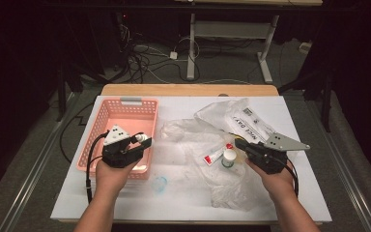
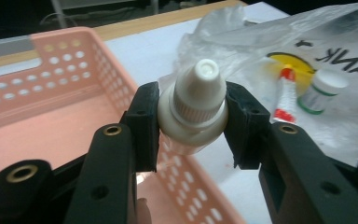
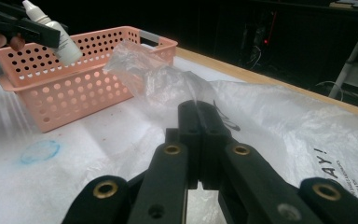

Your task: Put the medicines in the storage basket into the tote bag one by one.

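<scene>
My left gripper is shut on a white dropper bottle, gripping it just below the ribbed cap. The bottle hangs over the right rim of a pink perforated basket. In the right gripper view the bottle tilts above the basket. My right gripper has its jaws pressed together on a fold of a clear plastic bag. On the bag lie a white tube with a red cap and a small white jar with a green label.
A white sheet covers the table, with a wooden edge at the back. A faint blue ring mark sits on the sheet in front of the basket. Cables and desk legs stand on the floor beyond.
</scene>
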Action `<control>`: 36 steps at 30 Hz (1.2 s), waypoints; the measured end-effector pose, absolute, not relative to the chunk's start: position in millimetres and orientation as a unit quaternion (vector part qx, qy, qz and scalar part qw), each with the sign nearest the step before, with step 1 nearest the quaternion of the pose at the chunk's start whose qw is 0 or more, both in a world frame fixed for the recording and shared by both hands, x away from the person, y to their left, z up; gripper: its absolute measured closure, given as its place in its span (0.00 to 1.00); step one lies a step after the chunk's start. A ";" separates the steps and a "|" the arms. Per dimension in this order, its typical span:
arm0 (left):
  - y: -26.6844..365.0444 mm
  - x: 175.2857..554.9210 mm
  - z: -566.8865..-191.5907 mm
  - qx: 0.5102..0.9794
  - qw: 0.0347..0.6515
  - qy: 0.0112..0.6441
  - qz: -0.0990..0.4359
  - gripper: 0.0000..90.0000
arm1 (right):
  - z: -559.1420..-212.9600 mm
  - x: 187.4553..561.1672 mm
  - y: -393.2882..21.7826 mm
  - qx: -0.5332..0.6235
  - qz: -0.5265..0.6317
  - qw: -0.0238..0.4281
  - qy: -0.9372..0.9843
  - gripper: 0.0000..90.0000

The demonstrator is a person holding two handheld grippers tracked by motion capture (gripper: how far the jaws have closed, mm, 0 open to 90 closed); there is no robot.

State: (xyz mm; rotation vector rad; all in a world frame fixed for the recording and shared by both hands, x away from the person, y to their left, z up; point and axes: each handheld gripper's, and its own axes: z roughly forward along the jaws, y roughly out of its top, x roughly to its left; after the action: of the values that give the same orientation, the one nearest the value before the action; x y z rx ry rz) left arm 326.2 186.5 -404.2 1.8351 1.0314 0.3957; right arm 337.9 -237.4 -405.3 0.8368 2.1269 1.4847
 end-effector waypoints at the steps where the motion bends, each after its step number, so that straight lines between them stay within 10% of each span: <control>1: 184.1 324.8 -403.4 0.752 0.484 0.418 0.159 0.65 | -404.8 337.6 -237.8 0.300 0.534 0.206 0.763 1.00; 36: 109.3 313.3 -419.2 0.807 0.465 0.344 0.122 0.64 | -400.5 335.2 -233.3 0.289 0.540 0.208 0.763 1.00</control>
State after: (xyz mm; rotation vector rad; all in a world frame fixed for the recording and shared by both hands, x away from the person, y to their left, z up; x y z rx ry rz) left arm 313.3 109.3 -419.2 1.9809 0.8439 0.3000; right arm 335.2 -233.3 -400.5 0.8040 2.1232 1.5034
